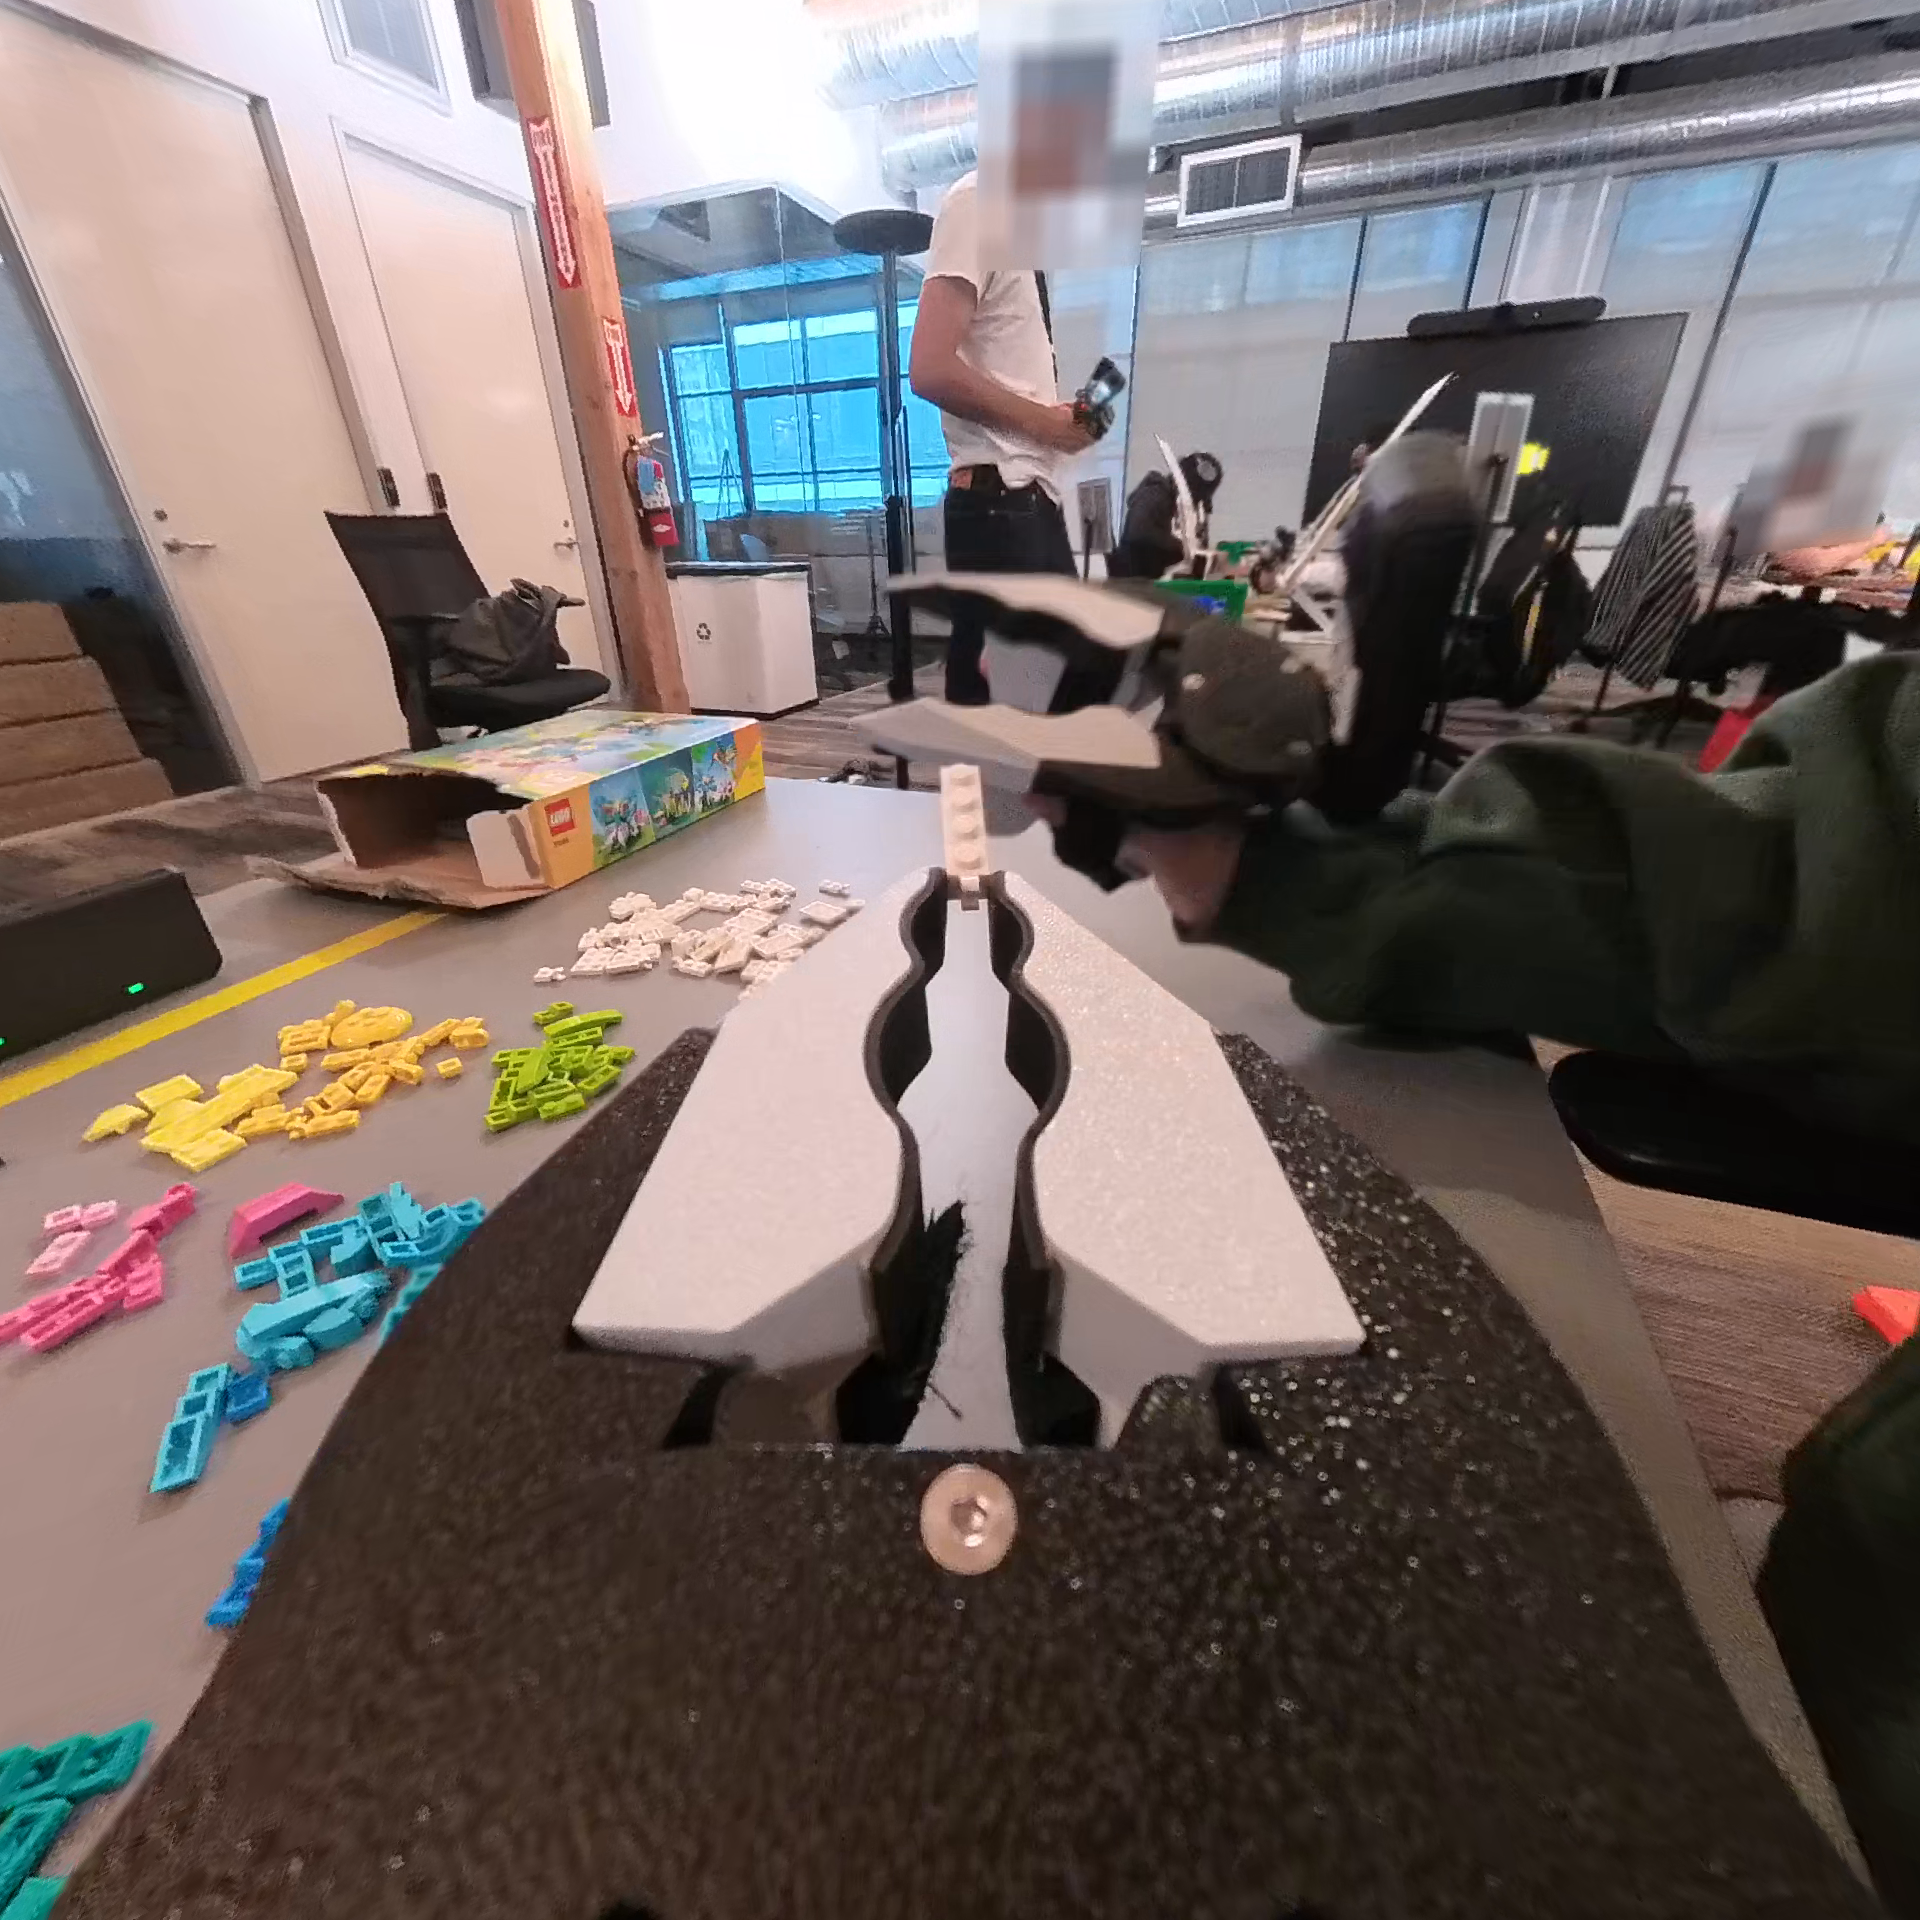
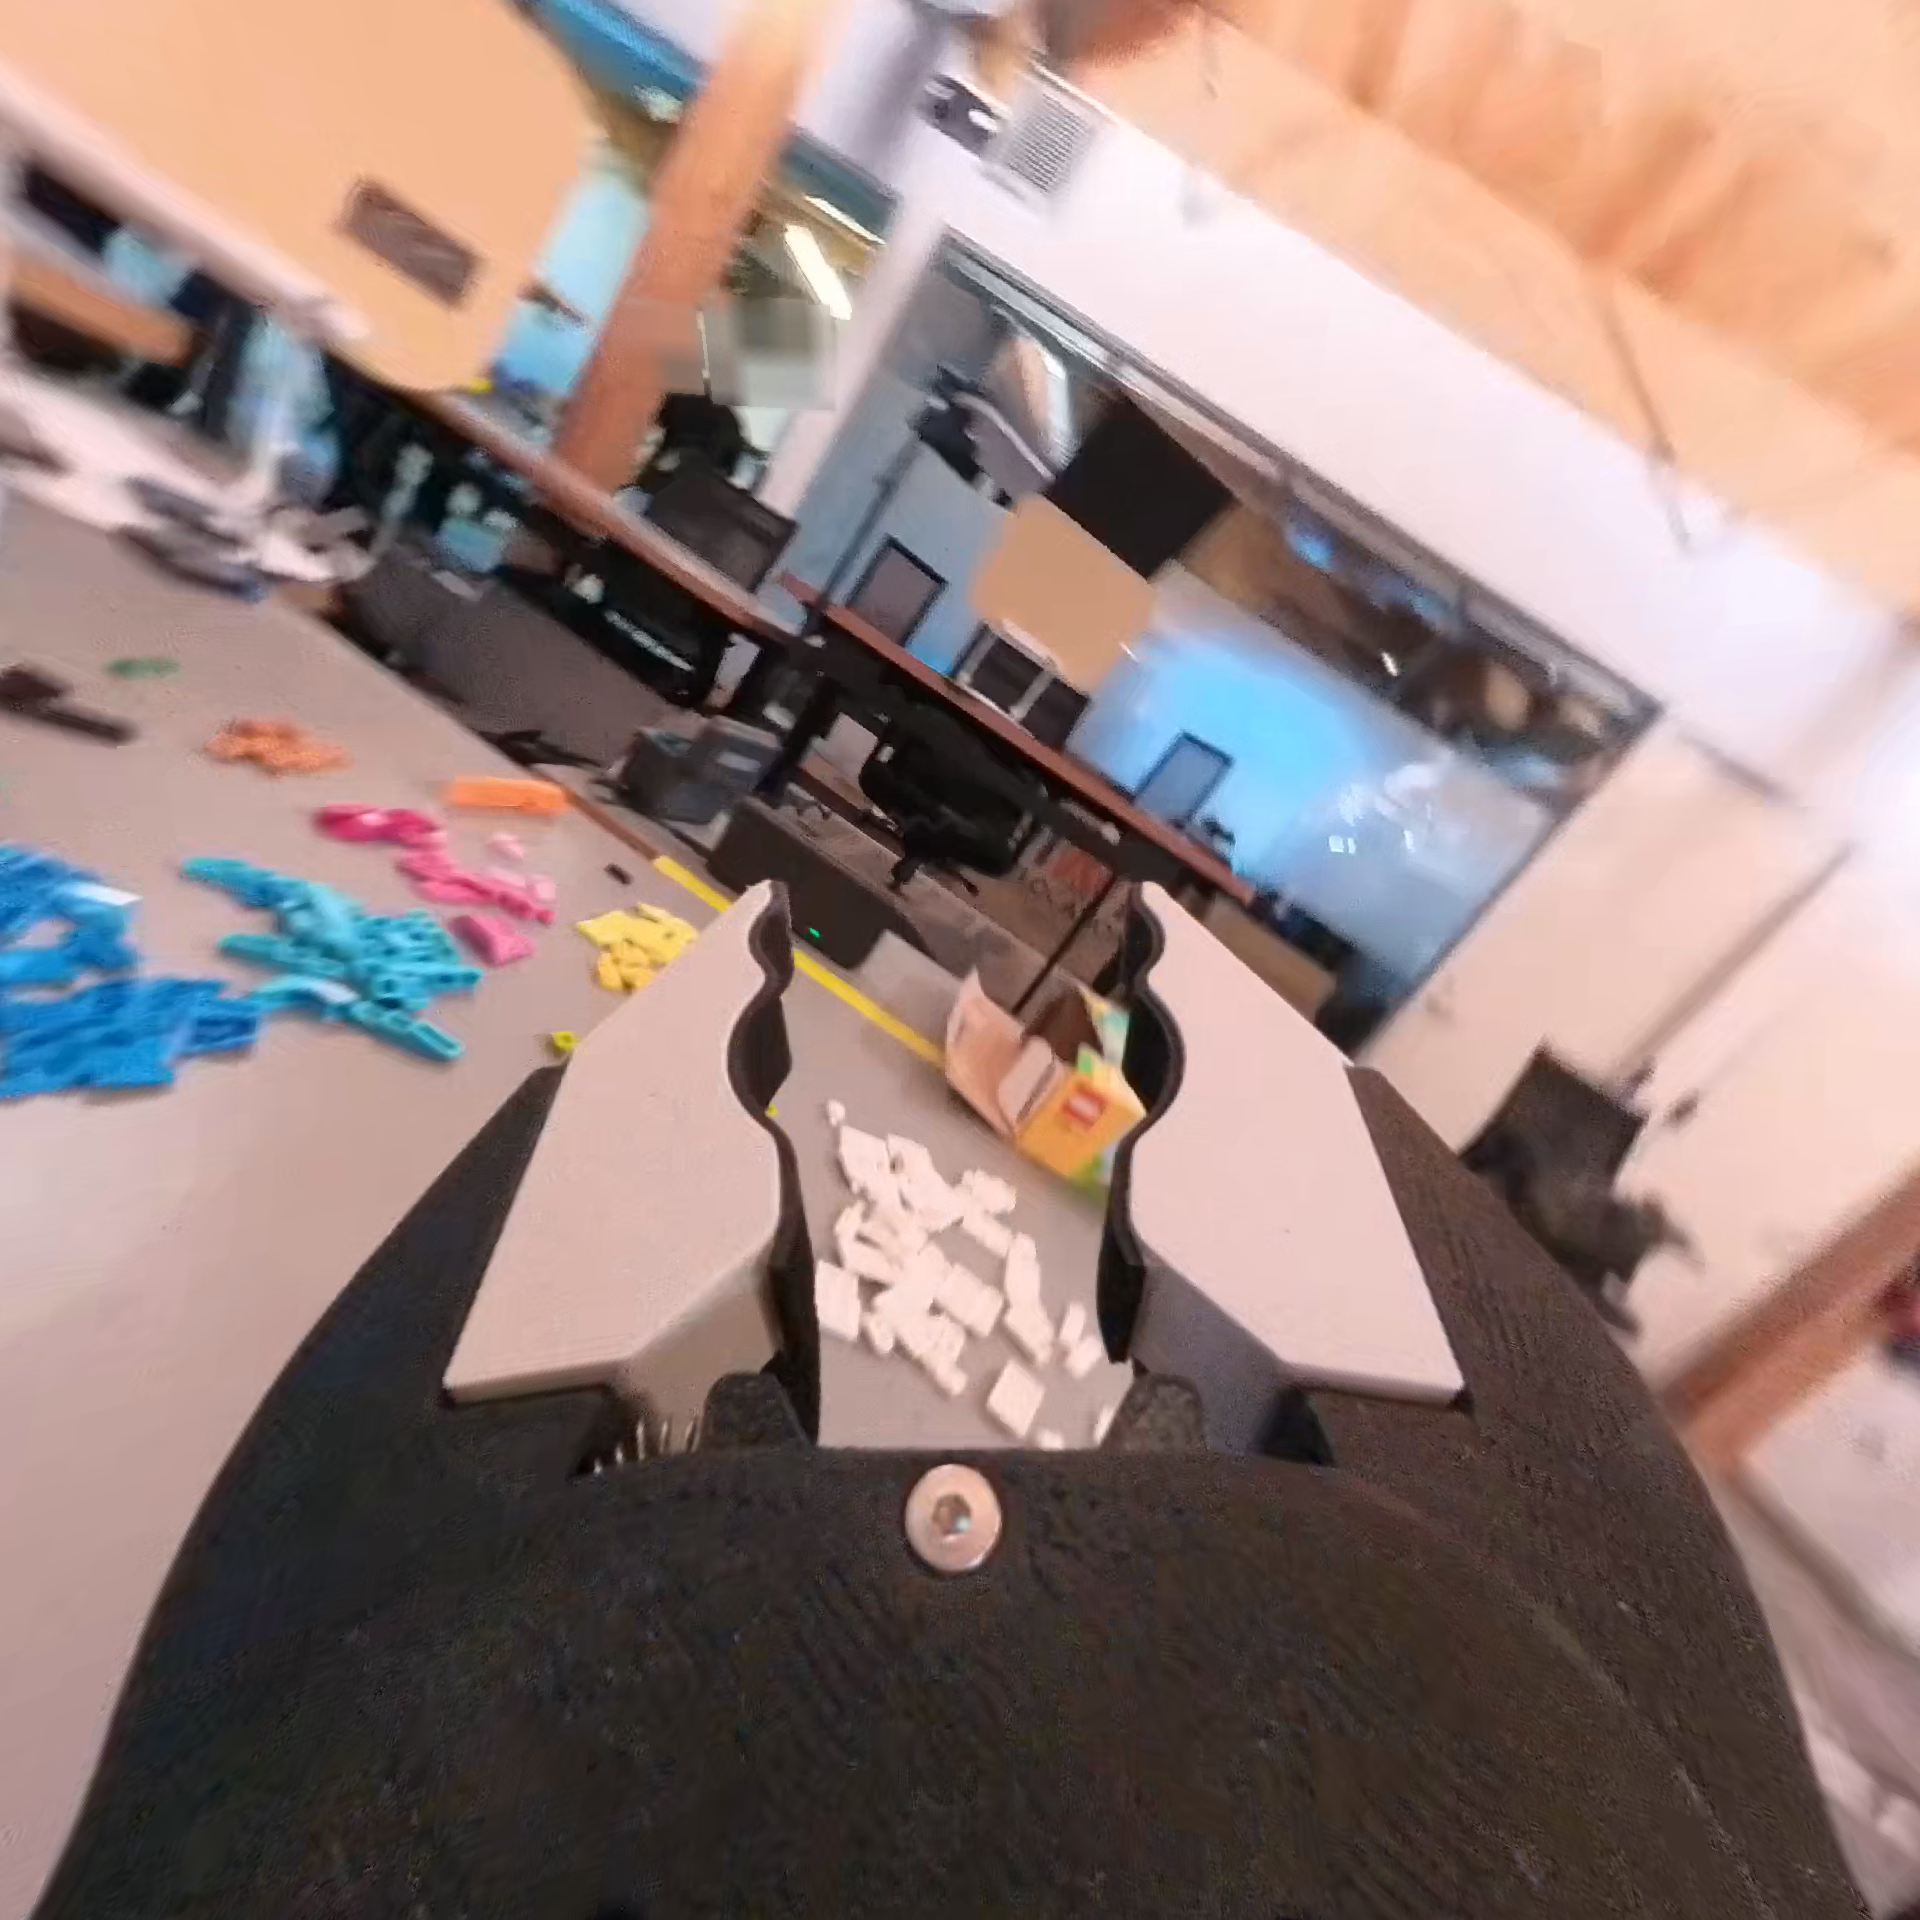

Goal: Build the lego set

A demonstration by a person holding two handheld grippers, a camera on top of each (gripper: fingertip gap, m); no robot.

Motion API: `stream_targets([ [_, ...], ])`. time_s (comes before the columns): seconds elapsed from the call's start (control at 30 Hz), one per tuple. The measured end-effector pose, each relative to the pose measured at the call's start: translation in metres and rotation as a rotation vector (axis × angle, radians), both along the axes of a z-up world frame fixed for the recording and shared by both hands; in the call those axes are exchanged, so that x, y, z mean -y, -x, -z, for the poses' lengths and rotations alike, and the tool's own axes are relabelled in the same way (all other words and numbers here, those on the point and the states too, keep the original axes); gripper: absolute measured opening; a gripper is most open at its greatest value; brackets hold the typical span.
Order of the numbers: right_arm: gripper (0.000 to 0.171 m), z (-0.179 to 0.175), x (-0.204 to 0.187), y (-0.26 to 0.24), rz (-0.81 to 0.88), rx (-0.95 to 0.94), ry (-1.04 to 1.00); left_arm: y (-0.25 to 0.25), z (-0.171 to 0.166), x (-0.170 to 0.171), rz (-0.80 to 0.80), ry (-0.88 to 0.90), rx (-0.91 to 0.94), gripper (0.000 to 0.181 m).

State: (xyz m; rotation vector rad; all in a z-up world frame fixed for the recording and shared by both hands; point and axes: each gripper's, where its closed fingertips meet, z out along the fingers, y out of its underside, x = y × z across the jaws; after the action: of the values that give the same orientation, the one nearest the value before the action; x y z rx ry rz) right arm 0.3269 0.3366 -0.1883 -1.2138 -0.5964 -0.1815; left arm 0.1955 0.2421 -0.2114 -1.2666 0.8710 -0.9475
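While pinched at the jaws' tips, white plate (image 1: 964,831) stands upright.

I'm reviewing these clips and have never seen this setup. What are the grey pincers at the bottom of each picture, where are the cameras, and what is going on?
There is no robot here: a person holds one hand-operated gripper in each hand, and a camera on each looks forward along its two grey fingers. The left wrist view shows the left gripper shut on a small white lego piece pinched at its fingertips. Farther off in that view is the right gripper, held by a gloved hand in a green sleeve. The right wrist view, blurred by motion, shows the right gripper open and empty above the white pieces. On the grey table lie bricks sorted by colour: yellow pieces, lime pieces, pink and blue ones, plus the opened lego box.
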Motion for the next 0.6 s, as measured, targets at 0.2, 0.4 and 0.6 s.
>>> stream_targets([
  [0.2, 0.064, 0.039, -0.024, -0.019, 0.106, 0.077, -0.010, 0.003, -0.009, 0.004, -0.038, -0.105, 0.002, 0.005],
  [0.4, 0.061, 0.043, -0.023, -0.018, 0.080, 0.070, 0.006, 0.005, -0.011, 0.002, -0.052, -0.119, 0.016, 0.005],
  [0.6, 0.059, 0.046, -0.024, -0.018, 0.068, 0.060, 0.021, 0.004, -0.010, 0.004, -0.051, -0.131, 0.010, 0.005],
])
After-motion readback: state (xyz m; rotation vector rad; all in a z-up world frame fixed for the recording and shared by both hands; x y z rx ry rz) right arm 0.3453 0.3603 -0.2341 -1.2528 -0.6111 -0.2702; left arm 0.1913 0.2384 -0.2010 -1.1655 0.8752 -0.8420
